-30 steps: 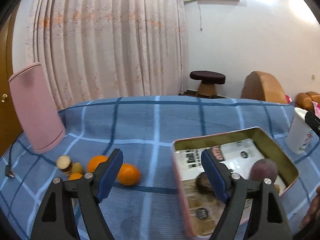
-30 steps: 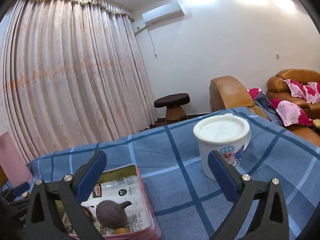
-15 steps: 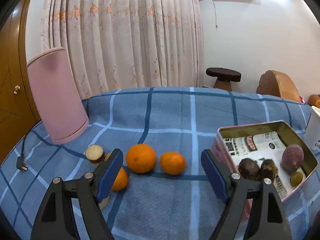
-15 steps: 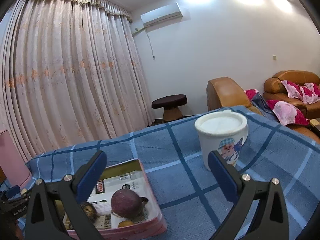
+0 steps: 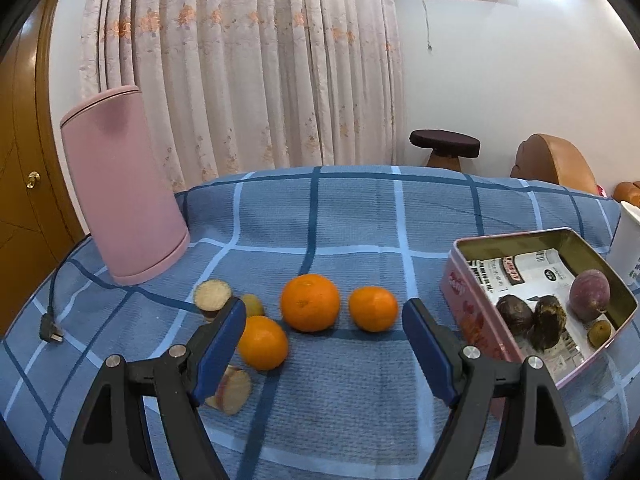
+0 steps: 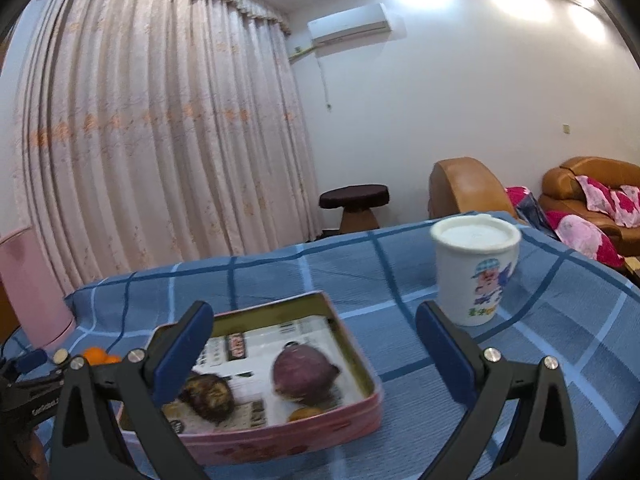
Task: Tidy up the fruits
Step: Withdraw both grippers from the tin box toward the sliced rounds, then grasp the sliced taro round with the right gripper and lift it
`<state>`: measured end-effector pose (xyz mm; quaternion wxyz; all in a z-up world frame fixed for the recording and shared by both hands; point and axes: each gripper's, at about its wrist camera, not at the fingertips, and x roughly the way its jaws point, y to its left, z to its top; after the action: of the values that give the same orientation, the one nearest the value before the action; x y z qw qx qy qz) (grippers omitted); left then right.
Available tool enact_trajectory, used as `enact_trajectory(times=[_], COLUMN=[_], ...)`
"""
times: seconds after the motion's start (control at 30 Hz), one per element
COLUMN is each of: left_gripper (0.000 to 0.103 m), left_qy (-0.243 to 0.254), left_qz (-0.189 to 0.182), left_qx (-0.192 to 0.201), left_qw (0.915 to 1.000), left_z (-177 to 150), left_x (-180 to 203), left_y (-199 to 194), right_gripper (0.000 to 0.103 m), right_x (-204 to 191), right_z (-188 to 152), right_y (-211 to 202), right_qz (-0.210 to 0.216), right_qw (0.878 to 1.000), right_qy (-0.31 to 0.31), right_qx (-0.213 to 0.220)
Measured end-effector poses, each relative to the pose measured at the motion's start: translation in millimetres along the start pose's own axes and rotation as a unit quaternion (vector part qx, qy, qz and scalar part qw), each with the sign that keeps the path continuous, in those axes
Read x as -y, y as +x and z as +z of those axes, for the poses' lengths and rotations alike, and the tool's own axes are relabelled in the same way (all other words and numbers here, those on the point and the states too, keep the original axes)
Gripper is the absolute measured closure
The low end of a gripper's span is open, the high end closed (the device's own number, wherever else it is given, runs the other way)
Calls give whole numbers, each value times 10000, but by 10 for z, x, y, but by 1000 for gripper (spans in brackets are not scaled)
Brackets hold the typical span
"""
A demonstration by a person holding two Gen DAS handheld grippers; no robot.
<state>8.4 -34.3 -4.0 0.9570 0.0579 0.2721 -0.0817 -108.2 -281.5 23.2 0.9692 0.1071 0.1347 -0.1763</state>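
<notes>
Three oranges lie on the blue checked cloth in the left wrist view: a large one [image 5: 310, 302], a smaller one [image 5: 373, 309] to its right and one [image 5: 263, 343] at front left. My left gripper [image 5: 324, 344] is open and empty just in front of them. A pink tin [image 5: 466, 312] at the right holds a purple passion fruit [image 5: 589, 290], two dark wrinkled fruits [image 5: 514, 314] and a small yellow-green fruit [image 5: 599, 332]. My right gripper [image 6: 314, 344] is open and empty above the same tin [image 6: 280, 438].
Two cut sweet potato pieces [image 5: 213, 295] [image 5: 232, 390] and a small yellowish fruit [image 5: 253, 305] lie near the oranges. A pink cylinder [image 5: 122, 188] with a power plug [image 5: 50, 330] stands at the back left. A white lidded cup [image 6: 476, 268] stands right of the tin.
The left gripper has swung left, so the oranges now sit centred ahead of it and the tin is at the right. The right gripper has come lower over the tin.
</notes>
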Motion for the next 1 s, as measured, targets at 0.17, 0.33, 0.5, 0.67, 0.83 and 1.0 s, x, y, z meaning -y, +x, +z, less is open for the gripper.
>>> enact_trajectory(times=[0.17,0.33,0.5,0.67,0.83,1.0], left_gripper=[22,22,22,22,22,22], left_qy=[-83,-256,-407,-906,-1302,-1332], left_qz=[65,163,339,446,621,641], left_qx=[-80,-107,-109,-150,-269,-306], left_qw=[9999,9995,9985,9948,9892,9885], left_z=[-18,-13,12,56,40,22], left_x=[-219,-480,-816,-1286,-1652,-1778], left_y=[27,47,92,146,200,188], right_gripper=[0,0,2,15,29,36], right_x=[-205,-464,-757,-1135,-1551,-1950], right_z=[-49,-107,-179,-272,-377,-510], right_y=[-33,-30,-14,32,110,237], right_qz=[182,352,631,1088,1482,1948], right_qw=[9997,9987,9961,9891,9780,9600], right_qy=[-128,-314,-486,-724,-1054,-1339], right_qx=[-55,-185,-377,-685,-1023,-1501])
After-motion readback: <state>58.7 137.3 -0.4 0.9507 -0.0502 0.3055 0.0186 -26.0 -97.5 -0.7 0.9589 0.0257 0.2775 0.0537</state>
